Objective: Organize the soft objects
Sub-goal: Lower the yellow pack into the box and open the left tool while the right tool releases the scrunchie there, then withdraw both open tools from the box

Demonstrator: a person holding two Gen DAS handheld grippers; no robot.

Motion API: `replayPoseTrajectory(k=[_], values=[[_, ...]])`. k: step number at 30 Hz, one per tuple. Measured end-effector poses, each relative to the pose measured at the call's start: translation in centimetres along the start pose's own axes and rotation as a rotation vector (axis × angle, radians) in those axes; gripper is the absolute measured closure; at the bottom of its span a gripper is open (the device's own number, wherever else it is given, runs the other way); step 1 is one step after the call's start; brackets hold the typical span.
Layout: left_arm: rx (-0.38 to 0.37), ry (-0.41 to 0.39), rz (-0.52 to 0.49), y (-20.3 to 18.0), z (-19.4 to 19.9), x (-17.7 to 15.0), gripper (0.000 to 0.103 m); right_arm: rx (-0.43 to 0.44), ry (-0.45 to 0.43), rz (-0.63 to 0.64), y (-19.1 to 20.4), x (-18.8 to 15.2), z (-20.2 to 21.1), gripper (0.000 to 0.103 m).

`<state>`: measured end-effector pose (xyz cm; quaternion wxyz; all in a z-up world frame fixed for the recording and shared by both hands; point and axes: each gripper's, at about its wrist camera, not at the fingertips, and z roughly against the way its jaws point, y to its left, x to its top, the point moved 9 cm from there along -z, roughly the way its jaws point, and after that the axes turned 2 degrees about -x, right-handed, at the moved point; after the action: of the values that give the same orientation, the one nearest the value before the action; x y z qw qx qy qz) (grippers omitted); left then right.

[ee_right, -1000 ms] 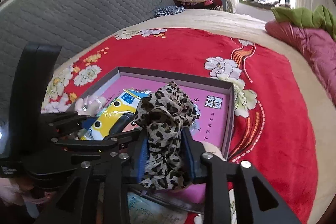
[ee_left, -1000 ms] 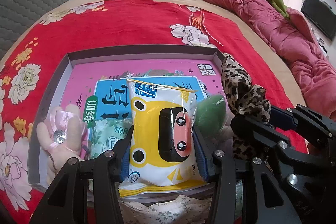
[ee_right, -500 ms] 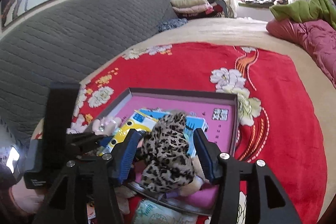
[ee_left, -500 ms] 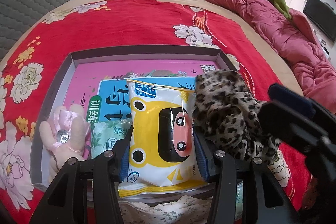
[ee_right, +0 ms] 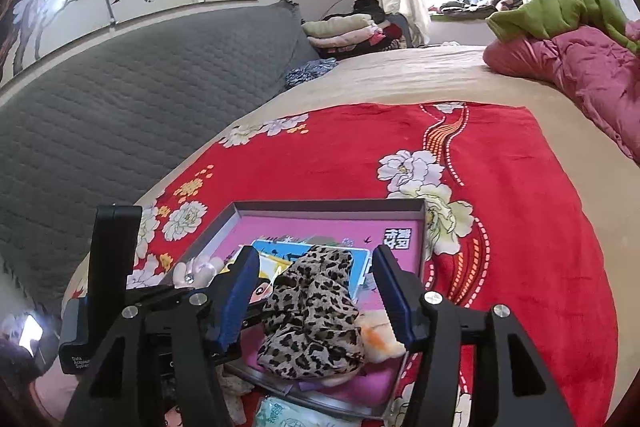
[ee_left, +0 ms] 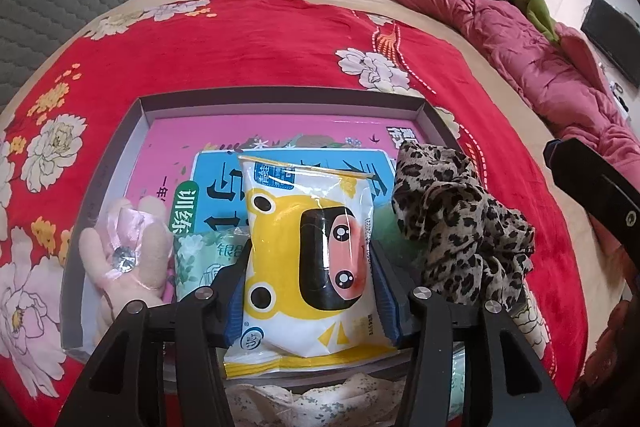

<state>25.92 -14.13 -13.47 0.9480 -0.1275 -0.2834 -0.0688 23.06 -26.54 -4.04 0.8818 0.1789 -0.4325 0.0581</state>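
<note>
A shallow grey tray (ee_left: 430,115) lies on a red flowered blanket (ee_left: 248,39) spread over the bed, and its floor is covered by a pink sheet with a blue printed card on top. The left gripper (ee_left: 310,291) reaches in over the tray's near edge, its blue pads pressed against both sides of a yellow cartoon-faced packet (ee_left: 308,255) that stands between them; the packet's lower seam hangs at that near edge. The leopard-print cloth (ee_right: 316,319) sits bunched in the tray's near right corner, just beside the packet, lying on the pink sheet and partly over a pale soft item whose shape is hard to make out. The right gripper (ee_right: 314,301) has just been opening: its jaws now stand wide on either side of the cloth, with clear gaps between pads and fabric, so the cloth is let go. A pink plush toy (ee_left: 128,247) with a shiny stud lies at the tray's near left corner, next to a green-patterned tissue pack (ee_left: 200,255).
</note>
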Motion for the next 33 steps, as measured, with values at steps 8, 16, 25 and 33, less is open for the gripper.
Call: replayPoseTrajectory(k=[8, 16, 25, 33], values=[[0.005, -0.005, 0.001, -0.1, 0.1, 0.4, 0.043, -0.009, -0.009, 0.005, -0.2, 0.1, 0.2, 0.045], [0.012, -0.031, 0.008, 0.4, 1.9, 1.0, 0.037, -0.002, -0.023, 0.010, 0.1, 0.3, 0.5, 0.037], [0.036, -0.078, 0.029, 1.6, 5.5, 1.4, 0.035, 0.007, -0.051, 0.040, 0.8, 0.8, 1.3, 0.036], [0.057, -0.112, 0.030, 3.3, 10.0, -0.1, 0.033, 0.012, -0.096, 0.076, 1.3, 1.1, 2.8, 0.035]])
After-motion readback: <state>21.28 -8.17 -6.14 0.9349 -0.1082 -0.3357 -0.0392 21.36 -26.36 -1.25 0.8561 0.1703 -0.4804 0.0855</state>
